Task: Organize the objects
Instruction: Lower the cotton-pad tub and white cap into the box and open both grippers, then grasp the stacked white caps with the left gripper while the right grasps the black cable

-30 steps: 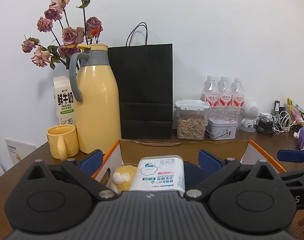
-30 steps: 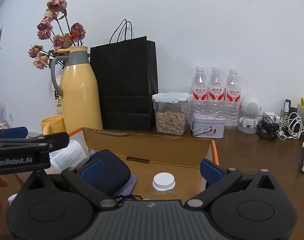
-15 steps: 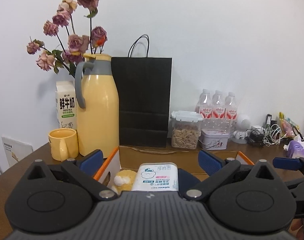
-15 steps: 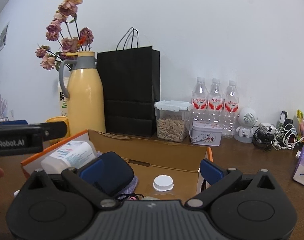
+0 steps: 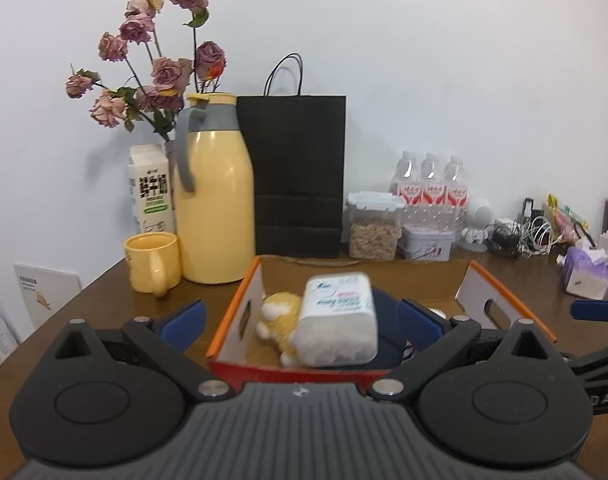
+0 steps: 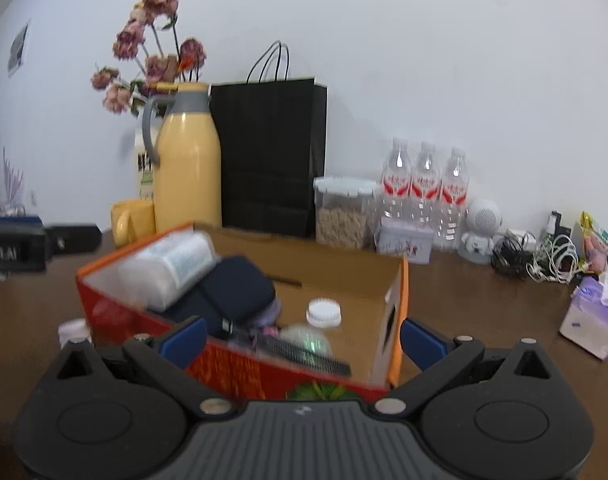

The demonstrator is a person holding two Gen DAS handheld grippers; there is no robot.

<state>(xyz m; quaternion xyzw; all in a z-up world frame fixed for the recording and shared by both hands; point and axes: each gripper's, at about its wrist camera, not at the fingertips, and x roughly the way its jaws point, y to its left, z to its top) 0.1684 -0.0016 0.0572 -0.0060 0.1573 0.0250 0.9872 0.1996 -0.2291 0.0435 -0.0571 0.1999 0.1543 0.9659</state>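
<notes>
Two claws, left claw (image 5: 300,322) and right claw (image 6: 302,334), both spread, empty; one box (image 5: 240,312), three bottles (image 6: 425,184)

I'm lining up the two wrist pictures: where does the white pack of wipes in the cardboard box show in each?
Left wrist: the white soft pack of wipes lies at centre, inside the orange-edged cardboard box, beside a yellow plush toy.
Right wrist: the pack sits left of centre, at the box's left end, blurred.
Shared landmark: the tall yellow thermos jug.
</notes>
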